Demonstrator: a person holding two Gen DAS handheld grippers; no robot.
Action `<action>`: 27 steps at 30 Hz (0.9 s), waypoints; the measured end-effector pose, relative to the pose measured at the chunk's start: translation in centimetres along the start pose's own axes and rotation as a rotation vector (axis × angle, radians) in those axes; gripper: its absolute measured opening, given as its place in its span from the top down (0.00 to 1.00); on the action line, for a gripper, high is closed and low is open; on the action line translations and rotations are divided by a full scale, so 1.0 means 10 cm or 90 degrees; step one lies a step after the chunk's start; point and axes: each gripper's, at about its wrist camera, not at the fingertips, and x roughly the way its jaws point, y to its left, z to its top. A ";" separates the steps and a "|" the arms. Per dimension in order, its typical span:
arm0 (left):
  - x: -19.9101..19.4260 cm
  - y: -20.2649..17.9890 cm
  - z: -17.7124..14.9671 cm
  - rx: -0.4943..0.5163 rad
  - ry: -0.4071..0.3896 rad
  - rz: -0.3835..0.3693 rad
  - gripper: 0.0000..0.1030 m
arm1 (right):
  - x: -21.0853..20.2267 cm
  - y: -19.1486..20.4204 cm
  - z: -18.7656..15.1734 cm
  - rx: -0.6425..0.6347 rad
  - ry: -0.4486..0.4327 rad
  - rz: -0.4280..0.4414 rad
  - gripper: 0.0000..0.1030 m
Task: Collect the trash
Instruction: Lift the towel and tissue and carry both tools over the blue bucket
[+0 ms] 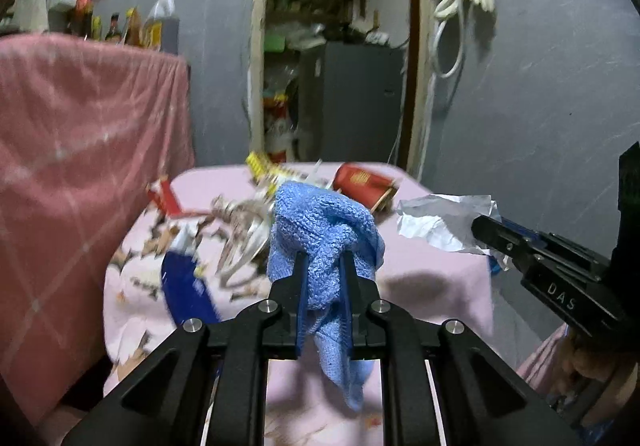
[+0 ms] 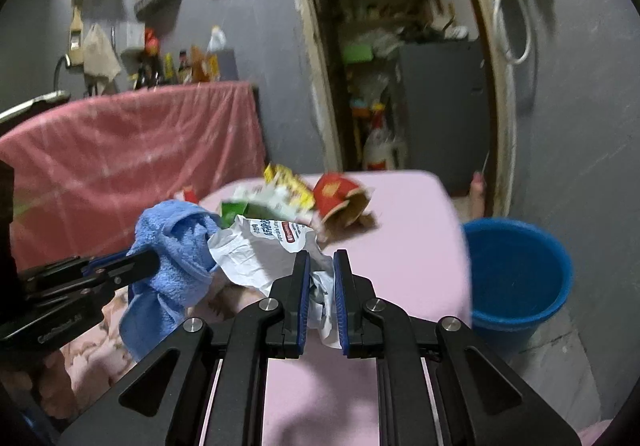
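In a grey-walled room, a pink-covered table (image 1: 432,270) holds scattered wrappers (image 1: 240,222) not yet collected, while the left gripper (image 1: 323,266) pinches a blue knitted cloth (image 1: 320,222) and the right gripper (image 2: 321,266) pinches crumpled white paper (image 2: 260,250) near a blue plastic bucket (image 2: 516,270).

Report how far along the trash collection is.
Done: nothing shows in the blue bucket yet. In hand: the right gripper grips a crumpled white wrapper; the left gripper grips a blue cloth. Left: a red cup, yellow packet and scraps still on the table.
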 end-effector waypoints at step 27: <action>1.58 -1.52 1.20 -0.070 -0.119 -0.161 0.89 | 0.12 -1.94 0.54 0.029 -0.190 -0.250 0.90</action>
